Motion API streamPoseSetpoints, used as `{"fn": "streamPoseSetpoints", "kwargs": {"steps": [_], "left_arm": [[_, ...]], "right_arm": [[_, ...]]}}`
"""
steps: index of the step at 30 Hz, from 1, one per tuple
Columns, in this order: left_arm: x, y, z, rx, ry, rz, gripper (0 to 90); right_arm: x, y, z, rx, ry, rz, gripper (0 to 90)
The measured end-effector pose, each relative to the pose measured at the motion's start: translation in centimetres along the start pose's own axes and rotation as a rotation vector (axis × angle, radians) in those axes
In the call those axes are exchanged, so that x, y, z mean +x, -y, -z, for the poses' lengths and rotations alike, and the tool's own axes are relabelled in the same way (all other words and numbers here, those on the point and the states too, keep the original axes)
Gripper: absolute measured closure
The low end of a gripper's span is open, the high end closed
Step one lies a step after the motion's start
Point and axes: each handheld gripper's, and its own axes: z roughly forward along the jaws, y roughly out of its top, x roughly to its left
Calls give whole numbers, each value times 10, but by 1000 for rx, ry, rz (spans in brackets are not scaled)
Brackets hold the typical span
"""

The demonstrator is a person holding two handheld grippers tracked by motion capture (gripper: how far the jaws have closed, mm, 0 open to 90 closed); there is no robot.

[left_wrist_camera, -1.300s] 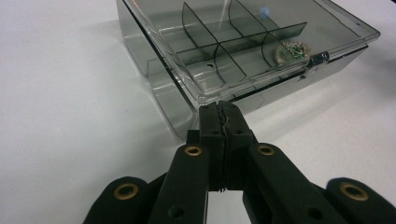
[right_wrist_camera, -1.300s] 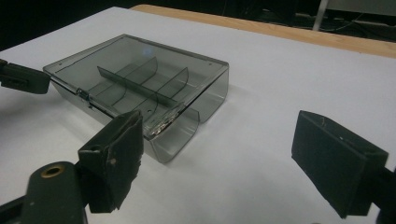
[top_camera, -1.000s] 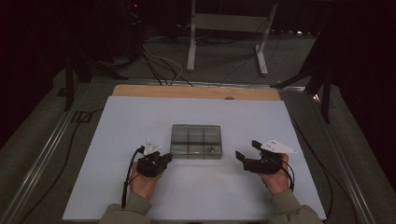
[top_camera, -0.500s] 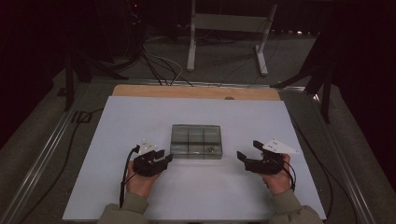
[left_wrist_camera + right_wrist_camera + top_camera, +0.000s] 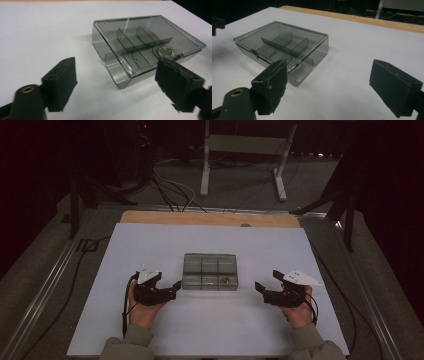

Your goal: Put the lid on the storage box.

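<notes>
A smoky clear plastic box (image 5: 210, 271) with inner dividers lies in the middle of the white sheet (image 5: 150, 245), its lid down. A small round greenish item (image 5: 167, 51) sits in one compartment near the latch. My left gripper (image 5: 175, 290) is just off the box's near left corner, pointing at it. Its jaws have just been opening and now stand wide with nothing between them, the box (image 5: 140, 45) lying just beyond the left gripper (image 5: 120, 83). My right gripper (image 5: 266, 280) rests open to the right of the box (image 5: 284, 45), and the right gripper (image 5: 333, 85) holds nothing.
A wooden strip (image 5: 210, 218) runs along the sheet's far edge. Metal rails (image 5: 45, 290) border the table at both sides. Beyond the table are cables (image 5: 170, 187) on the floor and a white stand (image 5: 245, 145).
The left gripper's jaws have gone from shut to wide open. The left hand has drawn back a little to the left, away from the box's corner. The right gripper has not moved.
</notes>
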Motion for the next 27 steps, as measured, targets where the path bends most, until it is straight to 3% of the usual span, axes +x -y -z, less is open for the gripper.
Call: {"fn": "streamPoseSetpoints", "kwargs": {"steps": [10,22,27], "left_arm": [[19,-8,25,-83,-29,-25,19],[40,-10,53,-197,-70,-55,2],[48,-5,59,-224,-59,-59,2]], "right_arm": [[-3,0,6,-23,15,-10,139],[-8,3,19,-67,25,-17,86],[-15,7,29,-96,49,-19,39]]}}
